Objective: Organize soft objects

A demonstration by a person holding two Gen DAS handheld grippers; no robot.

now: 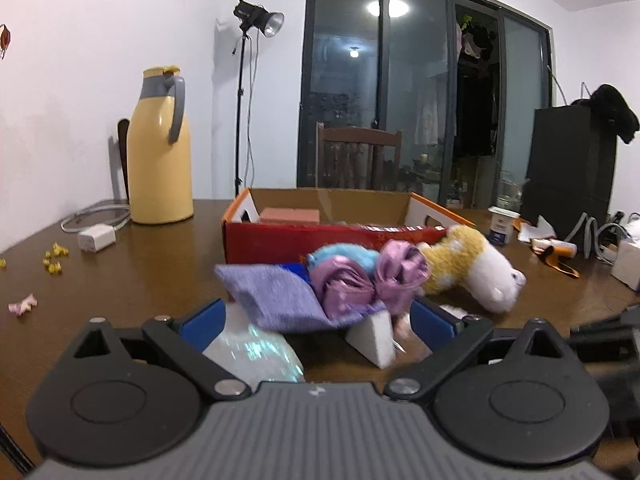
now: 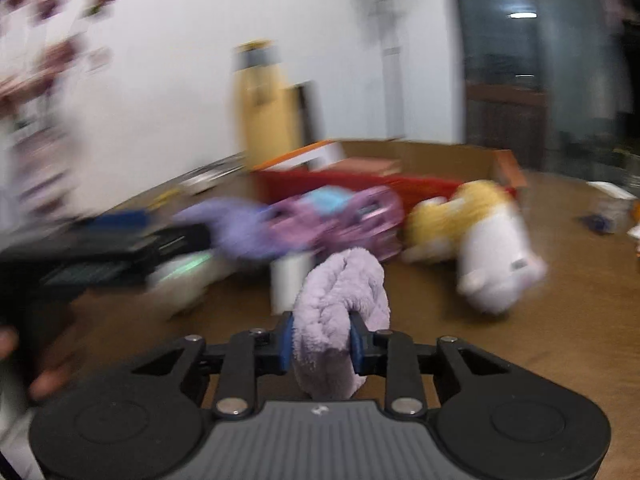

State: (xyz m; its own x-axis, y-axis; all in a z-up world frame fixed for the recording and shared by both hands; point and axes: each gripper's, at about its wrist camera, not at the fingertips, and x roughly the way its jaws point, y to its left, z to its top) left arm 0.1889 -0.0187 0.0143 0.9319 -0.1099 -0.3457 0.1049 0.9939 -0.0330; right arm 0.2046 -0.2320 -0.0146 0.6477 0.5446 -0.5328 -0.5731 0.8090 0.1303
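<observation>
Right tongs (image 2: 322,344) pinch one lilac towel (image 2: 340,320) — one plush dog (image 2: 480,240) (blurred) nearby.

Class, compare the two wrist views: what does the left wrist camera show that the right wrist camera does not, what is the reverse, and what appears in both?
Only the left wrist view shows the white charger on the table, the small yellow bits and the black box. Only the right wrist view shows the right gripper with its jaws shut on a fluffy lilac cloth. Both show the red cardboard box, the yellow flask, the yellow-and-white plush toy and the purple satin bundle.
</observation>
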